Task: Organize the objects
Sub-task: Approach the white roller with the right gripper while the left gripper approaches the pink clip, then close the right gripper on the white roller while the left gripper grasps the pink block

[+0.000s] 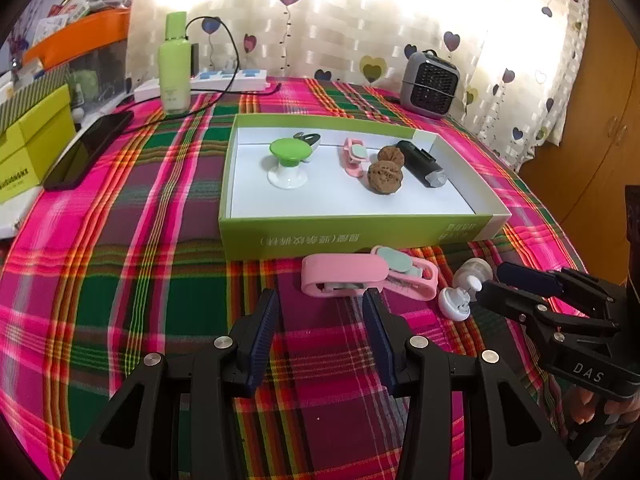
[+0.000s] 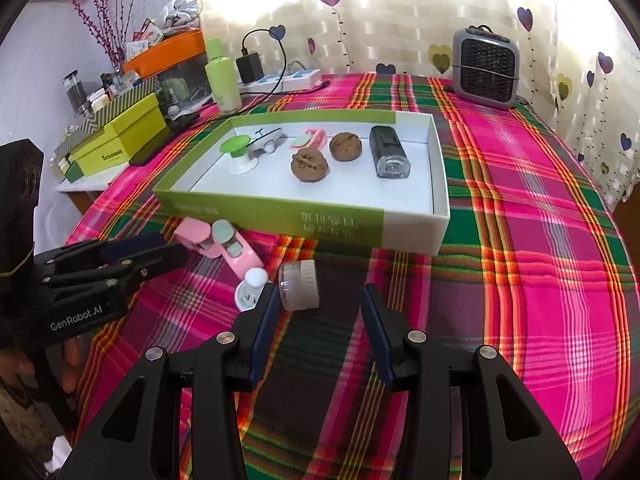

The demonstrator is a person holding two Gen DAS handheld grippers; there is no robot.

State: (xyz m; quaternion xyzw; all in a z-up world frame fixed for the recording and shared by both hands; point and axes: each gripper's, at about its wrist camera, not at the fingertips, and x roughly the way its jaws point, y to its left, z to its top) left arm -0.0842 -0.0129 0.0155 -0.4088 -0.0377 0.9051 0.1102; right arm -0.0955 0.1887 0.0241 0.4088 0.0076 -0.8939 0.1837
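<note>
Two walnuts (image 1: 385, 177) (image 1: 391, 155) sit in the tray (image 1: 352, 232), one at twelve o'clock of the other. Three pink clips: one (image 1: 354, 156) inside, two (image 1: 340, 276) (image 1: 412, 276) outside at six o'clock. One green knob (image 1: 289, 151), one black torch (image 1: 420, 162), one jar (image 2: 300, 286).

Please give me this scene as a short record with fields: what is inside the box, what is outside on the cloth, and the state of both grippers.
container: green-and-white cardboard box
inside: green-topped white stand, two brown walnuts, black cylinder, small pink clip
outside: two pink clips, clear jar, white round cap
left gripper: open, empty
right gripper: open, empty
</note>
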